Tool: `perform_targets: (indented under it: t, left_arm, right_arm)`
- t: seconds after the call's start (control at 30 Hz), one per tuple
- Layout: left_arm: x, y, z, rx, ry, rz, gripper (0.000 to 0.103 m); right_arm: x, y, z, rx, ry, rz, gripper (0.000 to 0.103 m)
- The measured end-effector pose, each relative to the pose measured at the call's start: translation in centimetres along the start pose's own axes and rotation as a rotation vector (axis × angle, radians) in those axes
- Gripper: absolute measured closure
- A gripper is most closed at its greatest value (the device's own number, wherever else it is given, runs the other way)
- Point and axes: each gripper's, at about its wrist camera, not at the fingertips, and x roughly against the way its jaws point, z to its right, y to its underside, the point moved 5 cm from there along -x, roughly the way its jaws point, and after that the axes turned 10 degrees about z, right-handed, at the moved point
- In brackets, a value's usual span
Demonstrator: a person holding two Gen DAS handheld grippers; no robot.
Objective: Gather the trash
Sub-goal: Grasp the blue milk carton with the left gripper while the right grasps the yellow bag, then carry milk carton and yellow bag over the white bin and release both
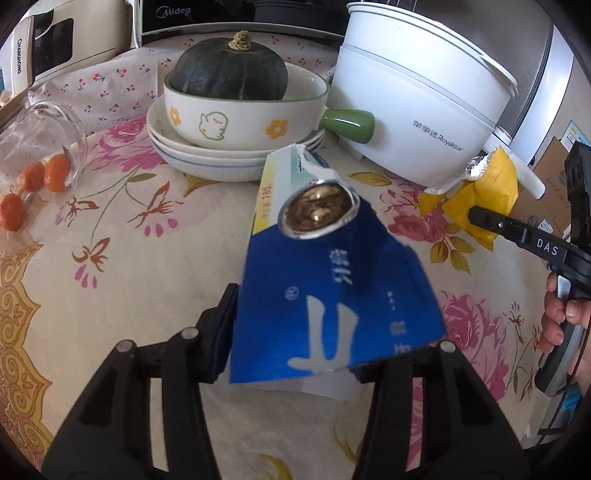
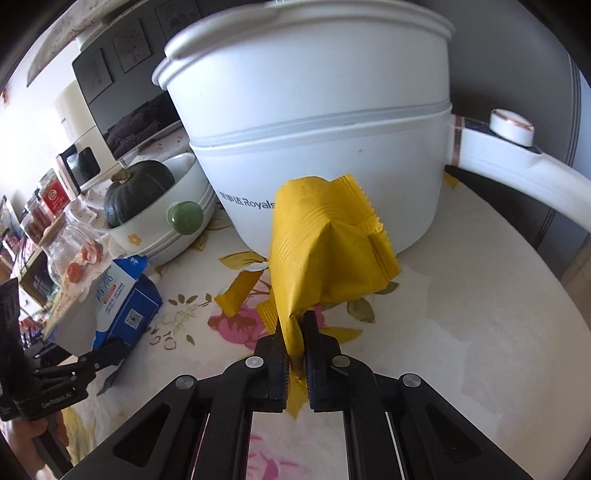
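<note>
My left gripper (image 1: 321,354) is shut on a torn blue and white carton (image 1: 332,291), held above the floral tablecloth with its foil-lined opening facing away. The carton also shows in the right wrist view (image 2: 125,295). My right gripper (image 2: 295,332) is shut on a crumpled yellow wrapper (image 2: 325,251), lifted in front of the white pot. That wrapper shows in the left wrist view (image 1: 480,192) at the right, pinched by the right gripper (image 1: 476,214). A second yellow wrapper piece (image 2: 240,295) lies on the cloth.
A white Royalstar electric pot (image 1: 417,96) stands at the back right. A dark green squash (image 1: 229,70) sits in a handled bowl (image 1: 258,118) on stacked plates. A tipped glass jar (image 1: 48,136) and small oranges (image 1: 37,177) lie at the left. A Midea appliance (image 1: 173,18) stands behind.
</note>
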Motion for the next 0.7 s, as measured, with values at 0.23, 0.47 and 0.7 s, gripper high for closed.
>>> perform_targets:
  t: [0.23, 0.47, 0.7]
  left_arm:
    - [3.9, 1.9, 2.5, 0.009, 0.015, -0.003, 0.052]
    - [8.3, 3.5, 4.5, 0.013, 0.038, 0.011, 0.052]
    - [12.3, 5.7, 6.2, 0.03, 0.049, 0.02, 0.052]
  right_arm:
    - [5.2, 0.5, 0.5, 0.007, 0.005, 0.002, 0.096]
    - [10.3, 2.0, 0.6, 0.027, 0.016, -0.006, 0.096]
    - [14.9, 4.2, 0.1, 0.044, 0.011, -0.02, 0.096]
